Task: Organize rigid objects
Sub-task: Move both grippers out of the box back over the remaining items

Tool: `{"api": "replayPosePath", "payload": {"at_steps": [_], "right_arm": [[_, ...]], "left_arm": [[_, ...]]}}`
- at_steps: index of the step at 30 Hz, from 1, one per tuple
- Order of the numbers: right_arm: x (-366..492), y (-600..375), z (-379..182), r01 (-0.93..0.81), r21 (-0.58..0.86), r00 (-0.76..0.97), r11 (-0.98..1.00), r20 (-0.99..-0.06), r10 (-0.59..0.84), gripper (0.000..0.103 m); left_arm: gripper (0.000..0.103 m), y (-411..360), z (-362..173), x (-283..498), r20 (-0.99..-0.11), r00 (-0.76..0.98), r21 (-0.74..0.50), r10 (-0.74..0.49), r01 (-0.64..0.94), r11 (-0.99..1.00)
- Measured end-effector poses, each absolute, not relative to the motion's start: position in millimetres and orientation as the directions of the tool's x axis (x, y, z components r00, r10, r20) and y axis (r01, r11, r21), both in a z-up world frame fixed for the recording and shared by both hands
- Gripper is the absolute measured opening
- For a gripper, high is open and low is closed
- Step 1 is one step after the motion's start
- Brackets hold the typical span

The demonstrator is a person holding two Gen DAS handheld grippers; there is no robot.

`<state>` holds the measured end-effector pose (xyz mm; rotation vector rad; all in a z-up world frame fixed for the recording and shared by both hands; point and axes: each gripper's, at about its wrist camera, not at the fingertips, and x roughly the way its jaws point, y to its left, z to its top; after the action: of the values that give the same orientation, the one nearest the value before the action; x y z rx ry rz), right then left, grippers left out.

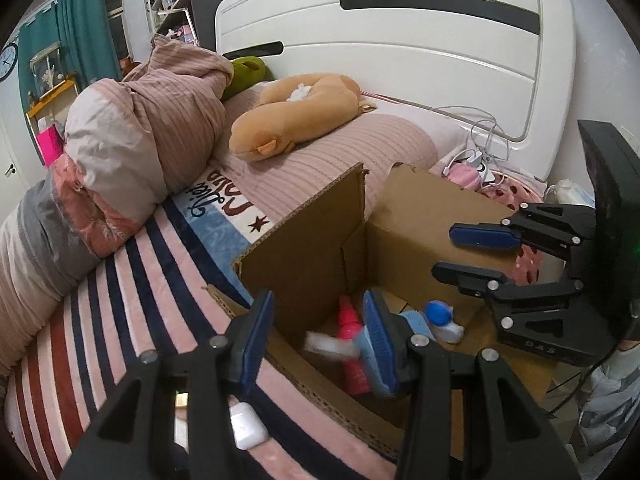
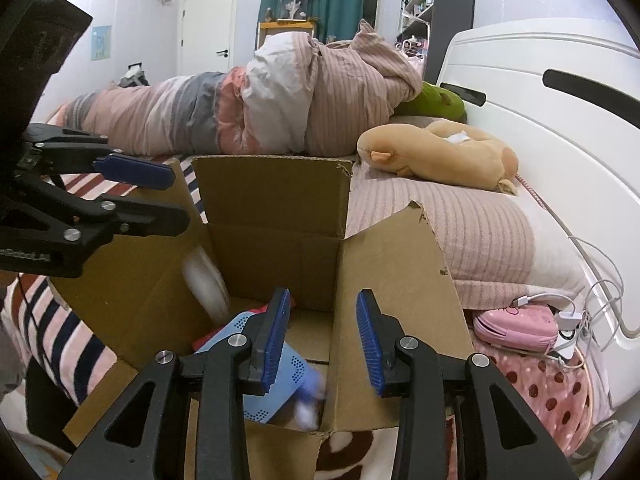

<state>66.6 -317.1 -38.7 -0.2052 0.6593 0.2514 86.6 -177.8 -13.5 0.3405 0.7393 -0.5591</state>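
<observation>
Two claws, cardboard box, plush toy

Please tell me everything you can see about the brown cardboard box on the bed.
The cardboard box is plain brown corrugated card, open at the top, with its flaps standing up; one flap's edge is torn. It stands on the striped blanket near the pillow. Inside lie a pink bottle, a light blue perforated item, a white piece with a blue round cap and a blurred white object. Both claws hover over the opening; neither visibly touches the card.
</observation>
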Motion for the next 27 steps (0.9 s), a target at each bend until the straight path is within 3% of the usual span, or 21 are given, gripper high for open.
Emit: {"api": "replayPosePath", "payload": {"at_steps": [6, 14, 22, 27], "right_arm": [[63.2, -317.0, -36.5, -0.293, -0.102, 0.761, 0.951, -0.627, 0.168, 0.035], [51.3, -303.7, -18.4, -0.289, -0.100, 0.768, 0.952, -0.618, 0.168, 0.036], [29.9, -236.2, 13.5, -0.418, -0.082, 0.761, 0.905, -0.575, 0.299, 0.038], [23.8, -173.9, 7.4, -0.509, -0.096, 0.718, 0.856, -0.595, 0.360, 0.038]], "left_arm": [[0.043, -171.7, -10.0, 85.5, -0.704, 0.617, 0.102, -0.351, 0.576, 0.811], [0.060, -121.4, 19.4, 58.7, -0.630, 0.687, 0.079, -0.362, 0.521, 0.850], [0.060, -30.4, 24.3, 31.4, -0.591, 0.746, 0.025, -0.307, 0.397, 0.917], [0.060, 21.0, 8.0, 18.5, -0.597, 0.760, 0.014, -0.257, 0.330, 0.944]]}}
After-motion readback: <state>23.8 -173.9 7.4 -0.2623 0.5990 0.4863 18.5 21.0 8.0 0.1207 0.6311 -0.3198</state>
